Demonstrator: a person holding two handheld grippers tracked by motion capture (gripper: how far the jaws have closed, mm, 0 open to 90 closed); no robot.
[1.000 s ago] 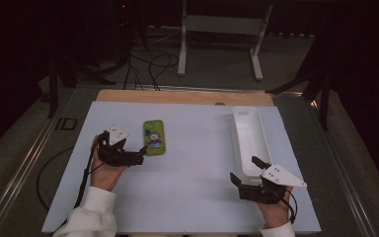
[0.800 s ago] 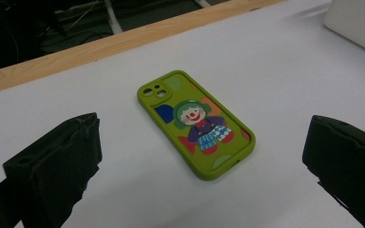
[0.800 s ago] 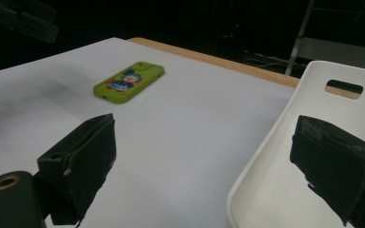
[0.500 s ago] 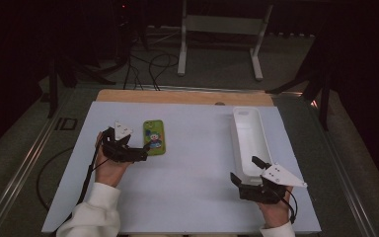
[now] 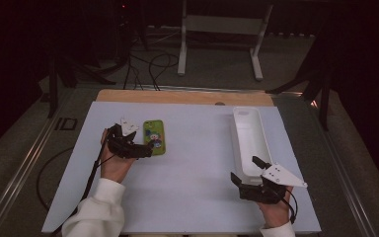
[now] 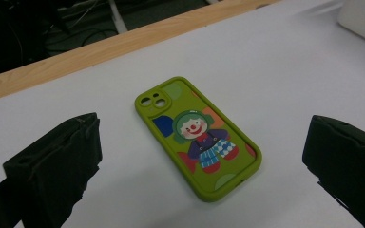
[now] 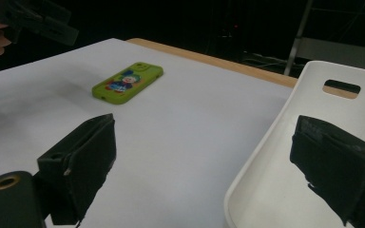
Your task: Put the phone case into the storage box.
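Work in hand: picking up the green phone case (image 6: pixel 197 137) with the left gripper (image 5: pixel 145 148) — likely to carry it to the white tray (image 5: pixel 250 143), though that end is my guess.
Progress: early; the approach is made, the grasp is not. Nothing is lifted or moved yet.
Phone case: lies flat on the white table sheet (image 5: pixel 192 163), clown picture up, camera cutouts toward the far wooden edge (image 5: pixel 187 97), well apart from the tray.
Left gripper: jaws spread wide, one on each side of the case in the left gripper view, neither touching it — low over the sheet, as far as the high view lets me judge.
Right gripper (image 5: pixel 249 180): jaws apart, holding nothing, at the near end of the tray; one jaw sits over the tray rim in the right gripper view.
Tray contents: nothing in the part that shows; a handle slot (image 7: pixel 341 88) at its far end.
Left to do: close on the case, lift, carry, set down.
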